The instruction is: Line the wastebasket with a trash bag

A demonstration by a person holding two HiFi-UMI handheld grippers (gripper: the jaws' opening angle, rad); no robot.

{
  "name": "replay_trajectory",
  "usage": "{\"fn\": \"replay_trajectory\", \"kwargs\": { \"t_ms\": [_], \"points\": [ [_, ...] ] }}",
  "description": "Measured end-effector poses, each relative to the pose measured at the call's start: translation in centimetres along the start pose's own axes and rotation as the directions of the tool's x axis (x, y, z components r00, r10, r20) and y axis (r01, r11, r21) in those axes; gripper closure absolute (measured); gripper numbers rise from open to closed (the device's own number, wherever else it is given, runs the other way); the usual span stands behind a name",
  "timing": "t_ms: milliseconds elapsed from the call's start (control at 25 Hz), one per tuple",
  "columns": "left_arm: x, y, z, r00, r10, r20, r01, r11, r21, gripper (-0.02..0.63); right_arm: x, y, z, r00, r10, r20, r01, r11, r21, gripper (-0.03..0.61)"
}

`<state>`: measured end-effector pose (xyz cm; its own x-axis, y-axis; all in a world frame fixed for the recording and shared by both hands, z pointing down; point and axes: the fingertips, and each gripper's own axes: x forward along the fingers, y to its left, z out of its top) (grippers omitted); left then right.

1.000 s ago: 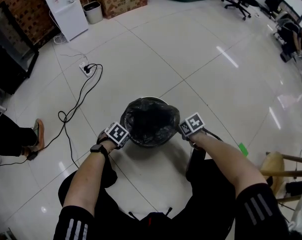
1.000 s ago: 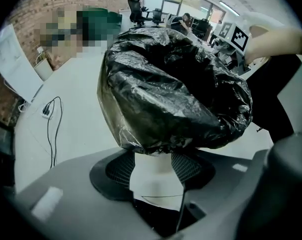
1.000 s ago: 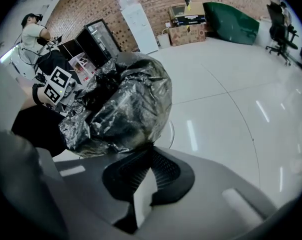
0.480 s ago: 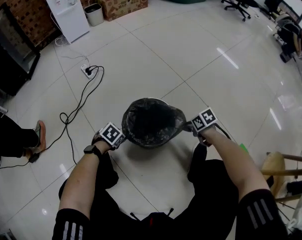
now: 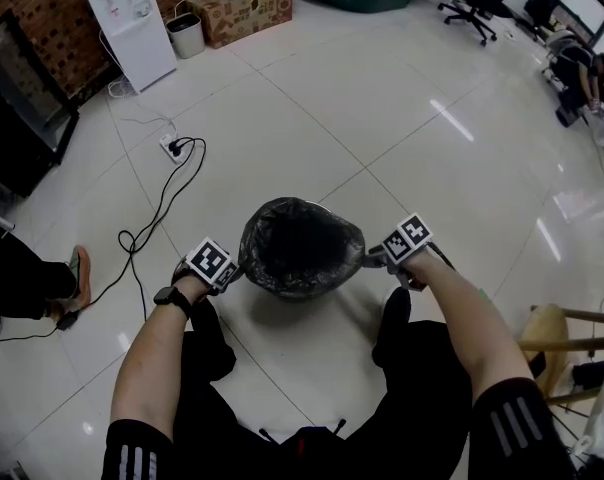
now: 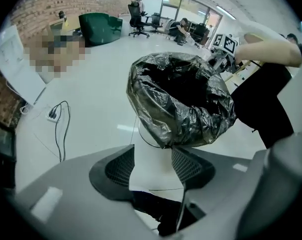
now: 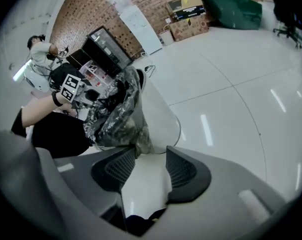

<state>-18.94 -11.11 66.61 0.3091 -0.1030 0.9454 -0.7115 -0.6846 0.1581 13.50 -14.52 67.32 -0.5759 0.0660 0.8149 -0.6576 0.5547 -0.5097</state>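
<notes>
Bag lies cuffed over the basket rim. The left gripper at nine o'clock is released, and the right gripper at three has just been opening, nothing pinched. Cuffing looks done — next, smooth any slack hem.

Bright, even overhead light. Streak glare on glossy floor beyond and right of trash bag; bag mouth reads black. Fisheye bending at edges; gripper views vignetted.

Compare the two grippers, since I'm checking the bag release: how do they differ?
The left gripper is at the wastebasket's left side, the right gripper at its right. The right gripper's jaws have just been opening; the left gripper's stand wide. Both are open, the trash bag's hem at their tips, unpinched.
</notes>
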Motion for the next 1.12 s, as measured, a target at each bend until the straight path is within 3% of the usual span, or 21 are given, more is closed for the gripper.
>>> {"fn": "replay_trajectory", "kwargs": {
  "t_ms": [160, 280, 400, 560, 760, 880, 1120],
  "points": [
    [-0.9, 0.6, 0.8, 0.997, -0.032, 0.065, 0.033, 0.999, -0.013, 0.370, -2.2, 0.3, -0.3, 0.996, 0.083, -0.015, -0.083, 0.997, 0.002, 0.365],
    [-1.0, 0.0, 1.1, 0.996, -0.058, 0.072, 0.058, 0.998, -0.002, 0.370, -4.2, 0.7, -1.6, 0.988, 0.132, -0.077, -0.135, 0.990, -0.033, 0.364],
    [-1.0, -0.3, 1.4, 0.996, -0.059, 0.069, 0.059, 0.998, 0.012, 0.371, -6.0, -0.1, -2.4, 0.987, 0.120, -0.107, -0.125, 0.991, -0.039, 0.364],
    [-0.9, -0.5, 1.7, 0.995, -0.065, 0.072, 0.063, 0.998, 0.026, 0.371, -8.4, -1.9, 0.9, 0.998, 0.053, 0.044, -0.053, 0.999, -0.012, 0.364],
    [-0.6, -0.5, 2.1, 0.995, -0.059, 0.075, 0.057, 0.998, 0.036, 0.371, -9.9, -0.9, 8.2, 0.964, 0.037, 0.263, -0.030, 0.999, -0.029, 0.384],
    [-0.7, -0.6, 2.4, 0.996, -0.056, 0.076, 0.053, 0.998, 0.041, 0.371, -8.7, -0.1, 11.0, 0.958, -0.022, 0.285, 0.050, 0.994, -0.093, 0.452],
    [-0.3, -1.3, 3.0, 0.995, -0.068, 0.072, 0.064, 0.996, 0.059, 0.371, -3.6, 3.2, 12.8, 0.979, 0.007, 0.205, 0.041, 0.973, -0.228, 0.419]
  ]
}}
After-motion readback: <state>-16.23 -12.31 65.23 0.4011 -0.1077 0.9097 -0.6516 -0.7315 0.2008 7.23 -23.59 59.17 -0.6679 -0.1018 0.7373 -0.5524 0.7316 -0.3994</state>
